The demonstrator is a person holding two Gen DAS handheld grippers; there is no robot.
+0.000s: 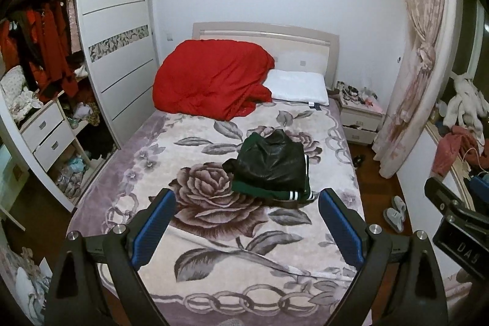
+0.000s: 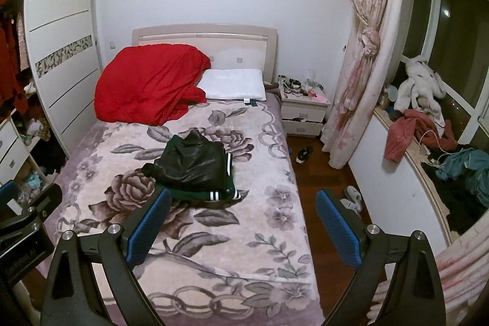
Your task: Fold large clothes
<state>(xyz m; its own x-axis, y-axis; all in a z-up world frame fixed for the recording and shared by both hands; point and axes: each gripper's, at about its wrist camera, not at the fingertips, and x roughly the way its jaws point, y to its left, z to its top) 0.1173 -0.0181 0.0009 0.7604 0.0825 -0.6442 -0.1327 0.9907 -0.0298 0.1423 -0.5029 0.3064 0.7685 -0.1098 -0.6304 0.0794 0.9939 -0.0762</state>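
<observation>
- The jacket [image 1: 270, 165] lies folded into a compact bundle on the flowered bed [image 1: 214, 258], near the middle, toward 12 o'clock from both grippers and well apart from them.
- The left gripper [image 1: 247, 223] hangs over the foot of the bed with its blue fingers [image 1: 154, 226] spread wide and nothing between them.
- The right gripper [image 2: 241, 226] is likewise wide open and empty; it appears at 3 o'clock in the left view.
- Judged from this, the fold looks finished and the step in hand is backing off. Doing it well means keeping both sets of fingers clear of the cloth so the bundle is not dragged or sprung open.
- The jacket shows a glossy black, leather-like top panel, creased, over a dark green layer.
- A white-striped ribbed hem peeks out at its 6 o'clock edge.
- One dark corner pokes out at 9 o'clock, so the bundle is not quite square.
- A red quilt [image 1: 211, 78] and white pillow [image 1: 298, 87] sit at the head of the bed.
</observation>
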